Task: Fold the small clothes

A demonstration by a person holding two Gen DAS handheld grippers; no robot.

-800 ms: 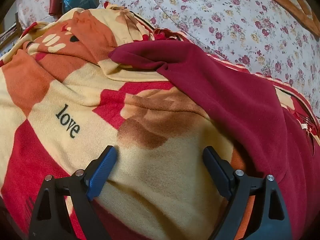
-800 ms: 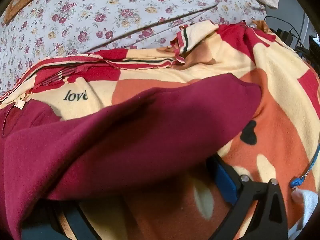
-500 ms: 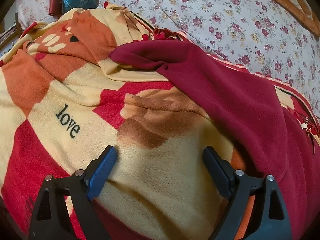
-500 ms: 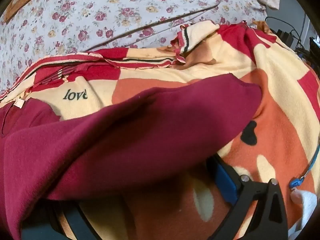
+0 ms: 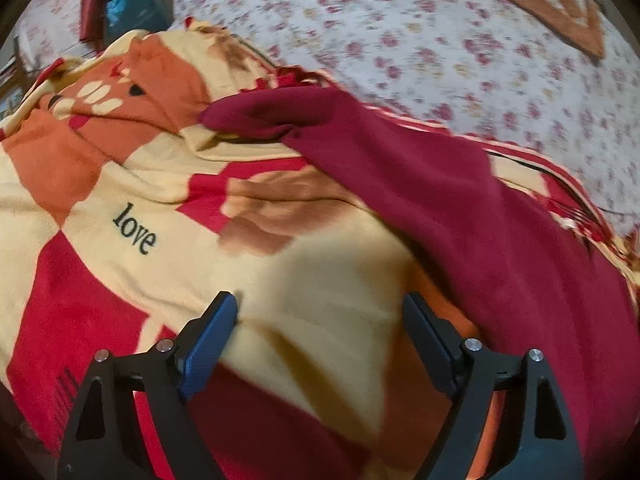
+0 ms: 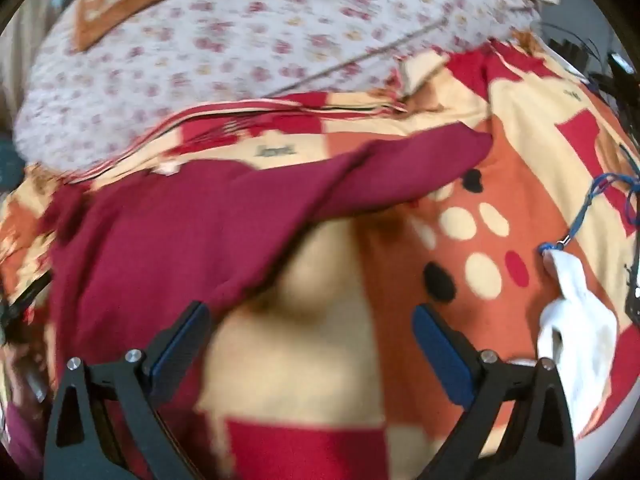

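A maroon garment lies spread on a red, orange and cream blanket printed with "love". In the left wrist view one sleeve reaches up-left and the body runs to the lower right. My left gripper is open and empty above the blanket, left of the garment. In the right wrist view the garment lies left and centre, its sleeve end pointing right. My right gripper is open and empty, with its left finger near the garment's lower edge. This view is blurred.
A floral bedsheet covers the bed beyond the blanket. A brown patterned cushion lies at the far right. A blue bag sits at the far left. A white cloth and a blue cord lie at the blanket's right.
My right gripper has pulled back and up from under the maroon garment, which now lies lower on the blanket. Both of its fingers now show. The left gripper has shifted slightly.
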